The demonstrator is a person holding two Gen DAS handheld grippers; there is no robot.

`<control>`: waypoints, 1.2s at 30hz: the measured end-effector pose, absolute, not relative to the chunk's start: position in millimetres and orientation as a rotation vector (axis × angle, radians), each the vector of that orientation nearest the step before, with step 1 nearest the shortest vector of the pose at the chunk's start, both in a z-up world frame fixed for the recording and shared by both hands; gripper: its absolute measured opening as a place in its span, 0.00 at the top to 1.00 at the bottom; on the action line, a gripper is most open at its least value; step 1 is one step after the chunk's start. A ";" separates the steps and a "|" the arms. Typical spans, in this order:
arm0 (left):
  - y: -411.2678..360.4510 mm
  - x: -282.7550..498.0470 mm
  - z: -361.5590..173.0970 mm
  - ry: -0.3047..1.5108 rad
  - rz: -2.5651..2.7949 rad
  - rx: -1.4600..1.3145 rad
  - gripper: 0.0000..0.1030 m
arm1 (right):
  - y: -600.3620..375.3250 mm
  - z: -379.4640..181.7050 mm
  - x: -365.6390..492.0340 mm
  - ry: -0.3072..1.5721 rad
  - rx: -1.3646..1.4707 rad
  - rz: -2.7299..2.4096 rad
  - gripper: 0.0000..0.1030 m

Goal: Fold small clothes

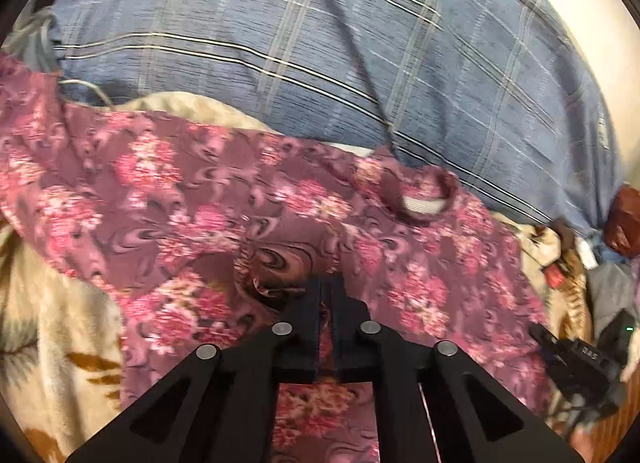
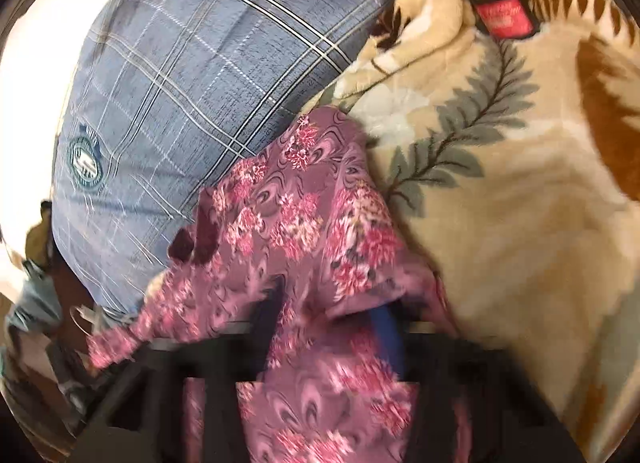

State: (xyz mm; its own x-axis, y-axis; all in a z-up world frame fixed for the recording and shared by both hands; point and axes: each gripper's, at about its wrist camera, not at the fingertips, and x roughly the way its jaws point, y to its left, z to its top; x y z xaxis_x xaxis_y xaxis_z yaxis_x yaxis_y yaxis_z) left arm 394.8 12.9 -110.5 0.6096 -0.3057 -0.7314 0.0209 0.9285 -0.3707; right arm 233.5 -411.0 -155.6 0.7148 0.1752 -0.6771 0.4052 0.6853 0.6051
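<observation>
A small mauve garment with pink flowers [image 1: 208,199] lies spread on a cream patterned blanket [image 1: 48,343]; its round neck opening [image 1: 420,199] is to the right. My left gripper [image 1: 326,295] is shut on a pinch of the garment near its middle. In the right wrist view the same garment [image 2: 304,215] is bunched and draped over my right gripper [image 2: 328,327], which is shut on its cloth; the fingers are largely hidden by fabric. The view is blurred by motion.
A blue plaid pillow [image 1: 360,63] lies just behind the garment and also shows in the right wrist view [image 2: 180,83]. The cream blanket with leaf print [image 2: 500,203] carries a red label [image 2: 504,15]. A black device [image 1: 580,367] sits at the right.
</observation>
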 end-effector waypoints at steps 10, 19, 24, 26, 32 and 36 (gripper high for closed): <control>52.3 389.2 -111.1 0.908 -0.003 -0.342 0.98 | -418.3 -166.9 215.3 0.799 0.857 -0.152 0.91; 14.3 392.0 -114.4 0.908 -0.176 -0.368 0.59 | -374.3 -106.9 219.8 0.657 0.586 -0.077 0.54; 1.7 417.3 -147.2 1.018 -0.071 -0.239 0.58 | -383.0 -156.6 248.7 0.788 0.585 -0.148 0.57; 2.9 420.2 -147.2 1.023 -0.082 -0.244 0.59 | -379.2 -158.2 244.0 0.726 0.548 -0.143 0.54; 37.2 387.4 -96.4 0.926 -0.123 -0.310 0.59 | -363.8 -156.0 247.6 0.741 0.454 -0.145 0.42; 117.0 380.0 -55.9 0.819 -0.031 -0.395 0.43 | -365.3 -155.9 247.1 0.731 0.460 -0.138 0.42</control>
State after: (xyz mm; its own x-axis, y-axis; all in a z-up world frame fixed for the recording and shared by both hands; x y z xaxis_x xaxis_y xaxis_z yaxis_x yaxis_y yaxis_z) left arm 380.0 117.0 -55.9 0.6865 -0.1781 -0.7050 -0.1236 0.9269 -0.3545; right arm 247.1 -365.3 -156.0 0.7403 0.0363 -0.6713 0.2790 0.8919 0.3559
